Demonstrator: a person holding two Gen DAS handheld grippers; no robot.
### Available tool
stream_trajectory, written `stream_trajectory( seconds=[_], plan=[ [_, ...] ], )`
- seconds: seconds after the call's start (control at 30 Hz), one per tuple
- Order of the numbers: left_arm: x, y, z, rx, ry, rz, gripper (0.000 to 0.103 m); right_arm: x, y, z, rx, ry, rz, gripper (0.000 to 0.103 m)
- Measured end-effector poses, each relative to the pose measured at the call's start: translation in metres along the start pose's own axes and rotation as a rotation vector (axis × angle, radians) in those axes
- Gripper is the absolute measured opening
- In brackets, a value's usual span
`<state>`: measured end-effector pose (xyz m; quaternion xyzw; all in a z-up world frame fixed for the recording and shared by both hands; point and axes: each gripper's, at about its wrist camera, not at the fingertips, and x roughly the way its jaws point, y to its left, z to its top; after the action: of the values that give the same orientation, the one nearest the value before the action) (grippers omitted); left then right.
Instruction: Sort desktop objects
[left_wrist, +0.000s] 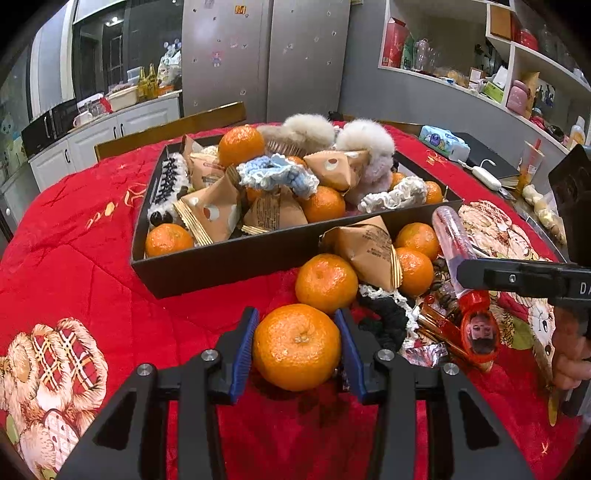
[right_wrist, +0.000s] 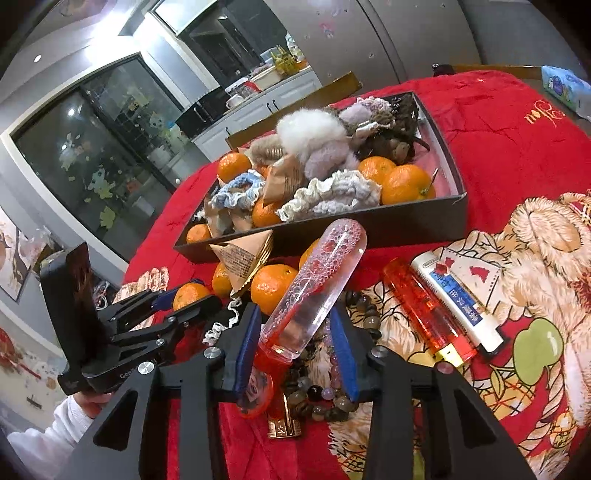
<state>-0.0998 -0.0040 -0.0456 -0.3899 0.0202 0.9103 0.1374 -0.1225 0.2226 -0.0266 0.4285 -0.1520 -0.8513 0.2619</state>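
A mandarin (left_wrist: 296, 347) lies on the red quilted cloth (left_wrist: 92, 266), and my left gripper (left_wrist: 297, 317) is shut on it, blue pads pressed to both its sides. A clear bubble-filled tube (right_wrist: 314, 280) with a red cap leans up and away; my right gripper (right_wrist: 294, 310) is shut on its lower end. In the left wrist view the tube (left_wrist: 448, 240) appears with a right finger (left_wrist: 517, 277) across it. The left gripper (right_wrist: 177, 295) and its mandarin (right_wrist: 190, 293) show in the right wrist view.
A black box (left_wrist: 229, 258) behind holds mandarins, paper snack packets and fluffy scrunchies. Loose mandarins (left_wrist: 325, 282), a packet (left_wrist: 369, 247), a bead bracelet (right_wrist: 325, 398), an orange lighter (right_wrist: 424, 314) and a white lighter (right_wrist: 458, 299) crowd the cloth. A tissue pack (left_wrist: 443, 142) lies far right.
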Motion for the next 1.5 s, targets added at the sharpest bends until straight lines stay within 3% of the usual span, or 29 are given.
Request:
stream_trajectory(
  seconds=[0.37, 0.5, 1.07, 1.5],
  plan=[
    [-0.012, -0.003, 0.000, 0.010, -0.052, 0.016, 0.044, -0.012, 0.006, -0.001, -0.028, -0.045, -0.010, 0.033],
    [-0.018, -0.005, 0.003, 0.005, -0.069, 0.007, 0.044, -0.017, 0.011, -0.003, -0.038, -0.064, 0.007, 0.024],
    [-0.047, -0.015, 0.008, 0.018, -0.136, 0.000, 0.044, -0.035, 0.016, 0.000, -0.060, -0.134, 0.010, 0.022],
    [-0.049, -0.031, 0.000, 0.056, -0.120, -0.022, 0.044, -0.015, 0.016, -0.015, -0.073, -0.034, -0.027, 0.020]
  ],
)
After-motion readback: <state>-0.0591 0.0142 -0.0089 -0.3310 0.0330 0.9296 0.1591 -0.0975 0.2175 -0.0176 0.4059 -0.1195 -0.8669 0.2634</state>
